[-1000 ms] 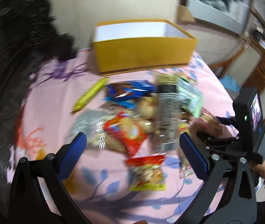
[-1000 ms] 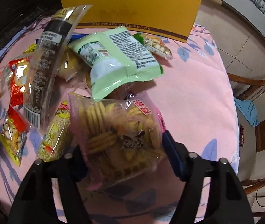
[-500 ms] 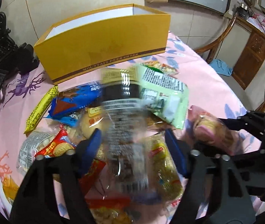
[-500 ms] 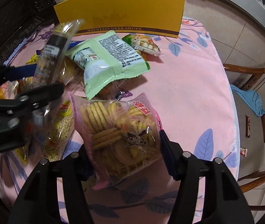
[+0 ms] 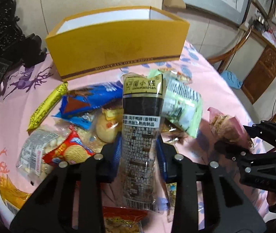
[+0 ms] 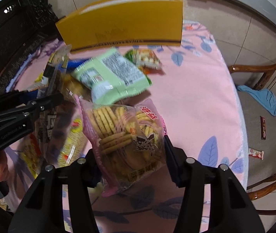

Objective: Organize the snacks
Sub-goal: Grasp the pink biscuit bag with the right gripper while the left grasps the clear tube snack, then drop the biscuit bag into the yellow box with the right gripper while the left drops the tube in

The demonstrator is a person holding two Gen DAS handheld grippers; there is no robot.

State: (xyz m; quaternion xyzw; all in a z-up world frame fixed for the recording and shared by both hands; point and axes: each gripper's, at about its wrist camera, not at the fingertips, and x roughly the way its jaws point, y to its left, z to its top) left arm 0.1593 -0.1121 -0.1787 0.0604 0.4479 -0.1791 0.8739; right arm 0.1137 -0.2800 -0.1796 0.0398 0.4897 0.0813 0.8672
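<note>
My left gripper [image 5: 139, 152] is shut on a tall clear snack packet with a black and gold label [image 5: 141, 128], held upright above the table. My right gripper [image 6: 131, 156] is shut on a pink cracker bag [image 6: 125, 134]; that bag also shows in the left wrist view [image 5: 229, 126]. An open yellow box [image 5: 116, 44] stands at the table's far side, also in the right wrist view [image 6: 122, 25]. A pile of snack packs lies in front of it: a green bag [image 6: 110, 75], a blue pack [image 5: 91, 99], a yellow bar [image 5: 47, 104], a red biscuit pack [image 5: 70, 151].
The round table has a pink floral cloth [image 6: 192, 101]. Wooden chairs [image 6: 264, 77] stand to the right, one with a blue cloth [image 6: 262, 97] on its seat. Dark carved furniture [image 6: 11, 29] stands at the left. Two small wrappers [image 6: 256, 153] lie on the chair seat.
My left gripper closed on the tall packet and lifted it toward the yellow box. My right gripper holds the cracker bag and has risen slightly.
</note>
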